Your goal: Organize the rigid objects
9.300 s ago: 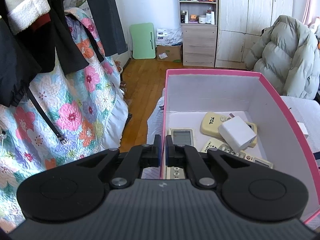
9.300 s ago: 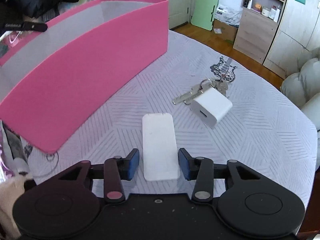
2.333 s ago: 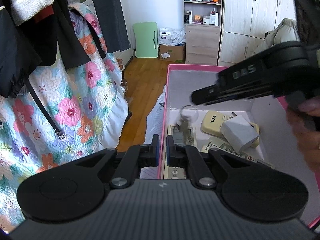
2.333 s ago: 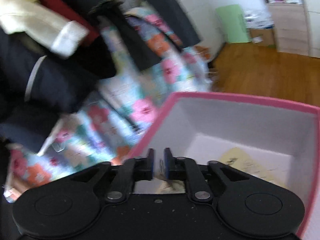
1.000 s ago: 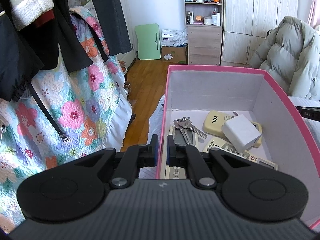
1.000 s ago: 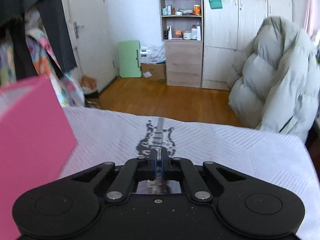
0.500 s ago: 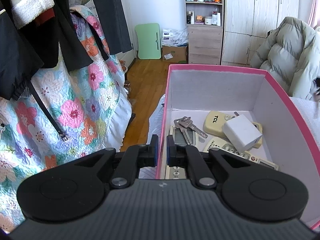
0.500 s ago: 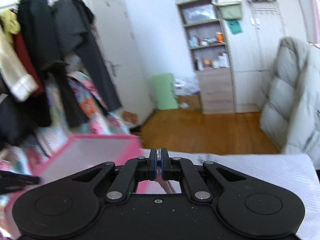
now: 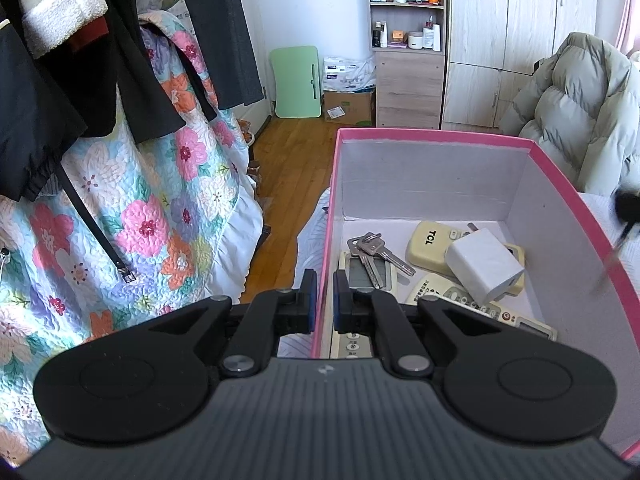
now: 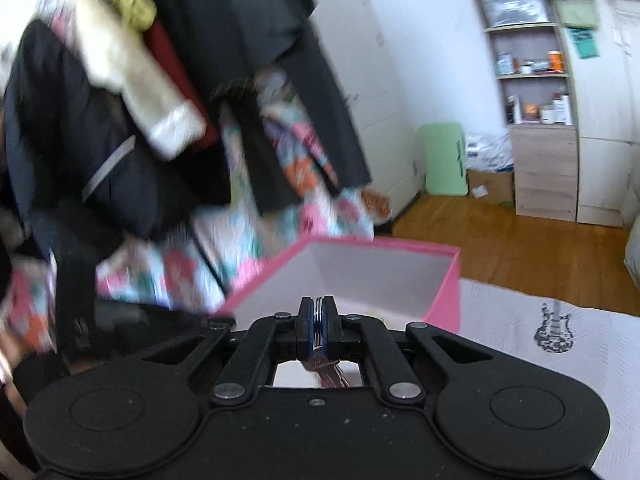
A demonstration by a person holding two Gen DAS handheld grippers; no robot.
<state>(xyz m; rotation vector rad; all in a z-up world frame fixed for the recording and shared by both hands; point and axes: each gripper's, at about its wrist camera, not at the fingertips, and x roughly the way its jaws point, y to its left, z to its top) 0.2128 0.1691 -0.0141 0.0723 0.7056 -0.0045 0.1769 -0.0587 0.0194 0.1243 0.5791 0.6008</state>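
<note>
The left claw (image 9: 324, 296) is pinched on the near wall of the pink box (image 9: 436, 133), one finger outside and one inside. The right claw (image 10: 319, 322) is closed on a thin metal ring (image 10: 319, 320), with keys (image 10: 326, 372) hanging below its pads; it hovers before the box's open top.

Only the left wrist view looks into the box: a bunch of keys (image 9: 374, 250) lies on a grey remote (image 9: 362, 270), beside a yellowish TCL remote (image 9: 430, 242) with a white charger block (image 9: 484, 266) on top and another remote (image 9: 496, 314) under it. A dark blur at its right edge cannot be made out.

The right view, smeared by motion, shows the white quilted cover (image 10: 520, 344) with a guitar print (image 10: 554, 332).

Around stand hanging coats (image 9: 100, 40), a floral quilt (image 9: 140, 216), wooden floor (image 9: 288, 168), shelves (image 9: 406, 36) and a puffy jacket (image 9: 572, 108).
</note>
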